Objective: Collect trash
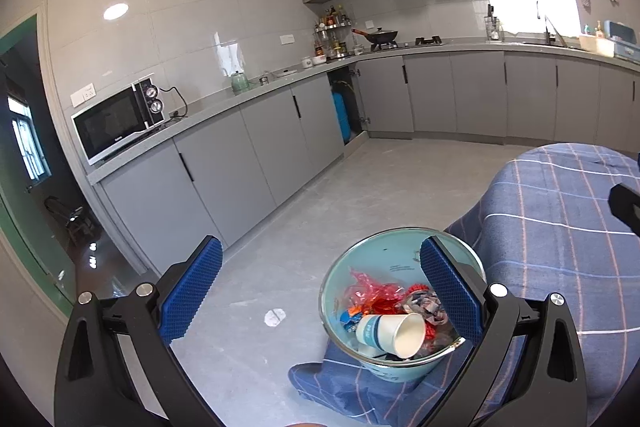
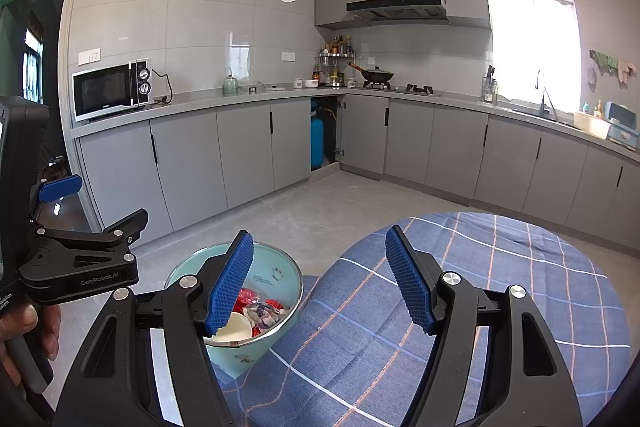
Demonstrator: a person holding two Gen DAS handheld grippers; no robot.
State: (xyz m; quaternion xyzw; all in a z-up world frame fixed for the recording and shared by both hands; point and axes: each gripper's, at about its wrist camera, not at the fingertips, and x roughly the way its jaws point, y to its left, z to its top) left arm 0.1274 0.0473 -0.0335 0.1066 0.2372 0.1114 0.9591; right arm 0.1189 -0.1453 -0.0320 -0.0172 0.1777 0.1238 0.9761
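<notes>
A pale blue bin (image 1: 384, 251) (image 2: 276, 267) stands low beside a round table, on a fold of its plaid cloth. Inside lie a white paper cup (image 1: 394, 335) (image 2: 236, 331) on its side, red plastic wrappers (image 1: 368, 287) and crumpled printed paper (image 1: 424, 301) (image 2: 264, 309). My left gripper (image 1: 320, 245) (image 2: 108, 201) hovers open above and left of the bin, nothing between its blue pads. My right gripper (image 2: 320, 237) is open too, over the gap between bin and table, and holds nothing. A small white scrap (image 1: 275, 317) lies on the floor left of the bin.
The table in blue plaid cloth (image 1: 560, 227) (image 2: 500, 287) fills the right foreground. Grey cabinets (image 2: 248, 151) run along the far walls, with a microwave (image 2: 112, 89) on the counter and a blue gas cylinder (image 2: 317, 143) in an open unit. A hand (image 2: 24, 327) holds the left gripper's handle.
</notes>
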